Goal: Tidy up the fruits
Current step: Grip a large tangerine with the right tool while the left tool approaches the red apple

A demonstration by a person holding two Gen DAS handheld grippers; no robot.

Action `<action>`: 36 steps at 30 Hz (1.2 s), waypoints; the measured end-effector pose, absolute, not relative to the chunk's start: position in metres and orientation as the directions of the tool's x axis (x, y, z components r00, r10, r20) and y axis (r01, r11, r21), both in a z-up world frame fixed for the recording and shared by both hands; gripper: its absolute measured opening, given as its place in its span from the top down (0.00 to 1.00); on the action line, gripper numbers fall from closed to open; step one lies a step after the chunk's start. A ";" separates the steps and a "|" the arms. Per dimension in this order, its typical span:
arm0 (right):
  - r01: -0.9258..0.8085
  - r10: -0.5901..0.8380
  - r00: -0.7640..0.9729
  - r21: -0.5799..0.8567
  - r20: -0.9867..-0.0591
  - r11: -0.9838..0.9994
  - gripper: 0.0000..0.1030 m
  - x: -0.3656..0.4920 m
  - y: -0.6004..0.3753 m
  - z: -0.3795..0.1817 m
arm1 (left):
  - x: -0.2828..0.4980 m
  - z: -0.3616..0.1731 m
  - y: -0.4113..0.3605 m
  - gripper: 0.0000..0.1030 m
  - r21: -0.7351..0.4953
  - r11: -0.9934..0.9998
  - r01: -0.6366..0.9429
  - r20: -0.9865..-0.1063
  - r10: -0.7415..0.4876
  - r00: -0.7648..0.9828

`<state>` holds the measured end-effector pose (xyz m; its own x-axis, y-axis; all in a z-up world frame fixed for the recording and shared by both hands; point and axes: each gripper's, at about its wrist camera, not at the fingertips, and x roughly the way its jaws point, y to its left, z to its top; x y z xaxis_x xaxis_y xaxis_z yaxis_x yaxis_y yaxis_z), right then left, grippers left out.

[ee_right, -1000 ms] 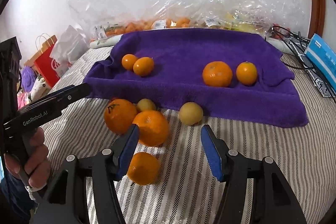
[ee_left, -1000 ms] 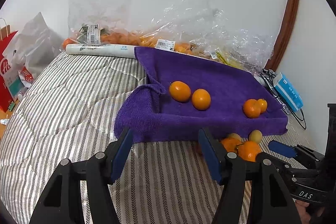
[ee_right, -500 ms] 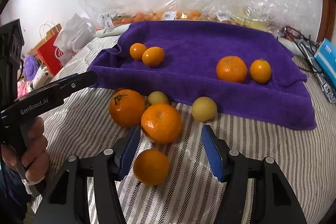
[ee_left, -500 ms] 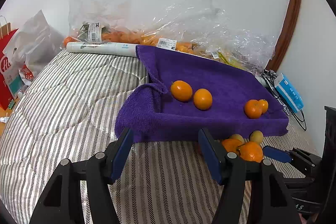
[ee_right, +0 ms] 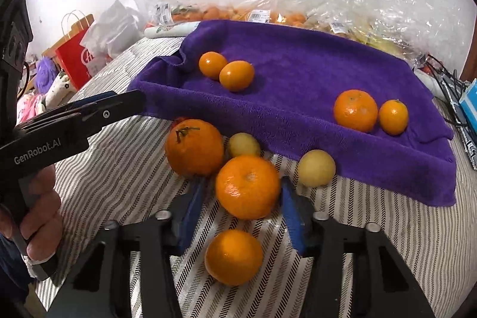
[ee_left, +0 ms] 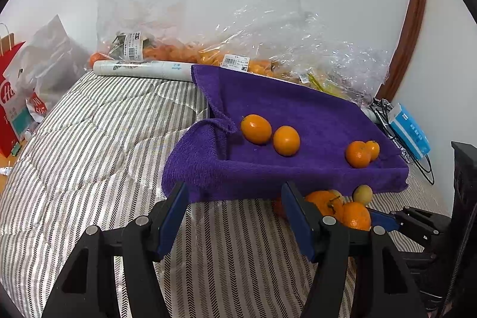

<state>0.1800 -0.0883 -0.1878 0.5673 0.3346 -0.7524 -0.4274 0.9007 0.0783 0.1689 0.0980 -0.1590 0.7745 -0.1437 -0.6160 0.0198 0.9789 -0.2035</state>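
Observation:
A purple towel (ee_right: 313, 70) lies on the striped bed with two small oranges (ee_right: 226, 70) at its left and an orange pair (ee_right: 368, 111) at its right. In front of it lie loose fruit: a stemmed orange (ee_right: 193, 146), a mandarin (ee_right: 247, 187), another orange (ee_right: 234, 257) and two yellow fruits (ee_right: 316, 168). My right gripper (ee_right: 243, 198) is open, its fingers either side of the mandarin. My left gripper (ee_left: 235, 207) is open and empty before the towel's front left edge (ee_left: 208, 169); it also shows in the right wrist view (ee_right: 119, 106).
Clear plastic bags of oranges (ee_left: 226, 58) and a white roll (ee_left: 143, 70) line the wall behind the towel. A red paper bag (ee_right: 77, 55) and soft toys stand left of the bed. Cables and a blue packet (ee_left: 411, 133) lie at the right.
My right gripper has moved forward and lower, so the mandarin now sits between its fingers. The left gripper has barely moved.

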 end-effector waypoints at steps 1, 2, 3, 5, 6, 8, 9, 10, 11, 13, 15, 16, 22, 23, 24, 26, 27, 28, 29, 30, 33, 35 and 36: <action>-0.432 0.349 0.560 0.094 -0.751 0.897 0.60 0.180 -0.090 -0.188 | 0.169 -0.159 0.098 0.40 -0.205 0.979 0.021 -0.615 -0.146 0.775; -0.435 0.364 0.556 0.112 -0.747 0.893 0.60 0.180 -0.092 -0.187 | 0.169 -0.159 0.098 0.40 -0.208 0.978 0.022 -0.614 -0.148 0.775; -0.434 0.369 0.558 0.118 -0.743 0.893 0.60 0.180 -0.093 -0.186 | 0.168 -0.159 0.099 0.40 -0.210 0.977 0.023 -0.614 -0.150 0.775; -0.426 0.379 0.578 0.129 -0.723 0.895 0.61 0.177 -0.097 -0.182 | 0.169 -0.159 0.100 0.40 -0.216 0.976 0.023 -0.616 -0.155 0.772; -0.425 0.386 0.584 0.136 -0.714 0.895 0.61 0.176 -0.099 -0.180 | 0.169 -0.160 0.100 0.40 -0.221 0.975 0.027 -0.619 -0.161 0.769; -0.434 0.415 0.586 0.163 -0.696 0.886 0.61 0.172 -0.102 -0.174 | 0.170 -0.161 0.098 0.40 -0.230 0.972 0.046 -0.630 -0.184 0.754; -0.438 0.425 0.587 0.171 -0.689 0.883 0.61 0.170 -0.103 -0.169 | 0.170 -0.162 0.096 0.40 -0.222 0.974 0.051 -0.637 -0.184 0.749; -0.440 0.428 0.595 0.169 -0.680 0.882 0.61 0.168 -0.105 -0.164 | 0.170 -0.163 0.093 0.40 -0.209 0.977 0.054 -0.641 -0.178 0.747; -0.441 0.428 0.604 0.165 -0.672 0.882 0.61 0.166 -0.106 -0.161 | 0.170 -0.163 0.091 0.40 -0.200 0.978 0.059 -0.644 -0.177 0.744; -0.440 0.426 0.636 0.151 -0.643 0.885 0.61 0.159 -0.113 -0.149 | 0.172 -0.165 0.087 0.40 -0.198 0.977 0.080 -0.657 -0.192 0.729; -0.428 0.413 0.660 0.137 -0.628 0.893 0.61 0.154 -0.124 -0.141 | 0.177 -0.170 0.083 0.40 -0.183 0.979 0.086 -0.692 -0.190 0.697; -0.422 0.406 0.667 0.132 -0.625 0.897 0.61 0.153 -0.128 -0.140 | 0.177 -0.170 0.082 0.40 -0.183 0.978 0.095 -0.690 -0.197 0.696; -0.348 0.324 0.686 0.097 -0.651 0.932 0.61 0.151 -0.170 -0.152 | 0.183 -0.175 0.068 0.41 -0.113 0.987 0.114 -0.732 -0.160 0.662; -0.340 0.319 0.683 0.100 -0.657 0.935 0.61 0.151 -0.174 -0.155 | 0.184 -0.174 0.065 0.41 -0.100 0.988 0.117 -0.733 -0.153 0.663; -0.327 0.313 0.679 0.108 -0.664 0.939 0.61 0.152 -0.181 -0.159 | 0.185 -0.174 0.062 0.41 -0.087 0.989 0.123 -0.732 -0.148 0.665; -0.315 0.313 0.675 0.122 -0.668 0.941 0.61 0.151 -0.188 -0.165 | 0.187 -0.175 0.058 0.41 -0.076 0.989 0.129 -0.739 -0.143 0.658; -0.311 0.315 0.673 0.130 -0.670 0.941 0.61 0.152 -0.192 -0.168 | 0.189 -0.176 0.057 0.41 -0.076 0.989 0.130 -0.745 -0.143 0.652; -0.307 0.315 0.672 0.135 -0.670 0.942 0.61 0.152 -0.194 -0.171 | 0.191 -0.178 0.055 0.41 -0.077 0.988 0.130 -0.750 -0.143 0.645; -0.306 0.314 0.672 0.135 -0.671 0.942 0.61 0.153 -0.194 -0.173 | 0.192 -0.179 0.053 0.42 -0.076 0.988 0.134 -0.754 -0.145 0.641; -0.305 0.312 0.672 0.134 -0.672 0.943 0.61 0.154 -0.193 -0.175 | 0.193 -0.180 0.050 0.43 -0.072 0.988 0.139 -0.758 -0.145 0.636; -0.314 0.314 0.669 0.128 -0.674 0.941 0.61 0.154 -0.192 -0.177 | 0.194 -0.183 0.036 0.46 -0.022 0.987 0.161 -0.766 -0.120 0.632; -0.326 0.321 0.671 0.124 -0.669 0.937 0.61 0.154 -0.190 -0.177 | 0.192 -0.185 0.028 0.48 0.018 0.984 0.178 -0.768 -0.100 0.632; -0.328 0.320 0.669 0.120 -0.671 0.937 0.61 0.154 -0.189 -0.177 | 0.191 -0.185 0.025 0.50 0.029 0.982 0.186 -0.767 -0.097 0.635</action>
<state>0.1543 -0.1890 -0.1769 0.6686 0.3197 -0.6714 -0.3275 0.9372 0.1201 0.1913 0.0252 -0.1848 0.6348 -0.0975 -0.7665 0.1860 0.9821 0.0291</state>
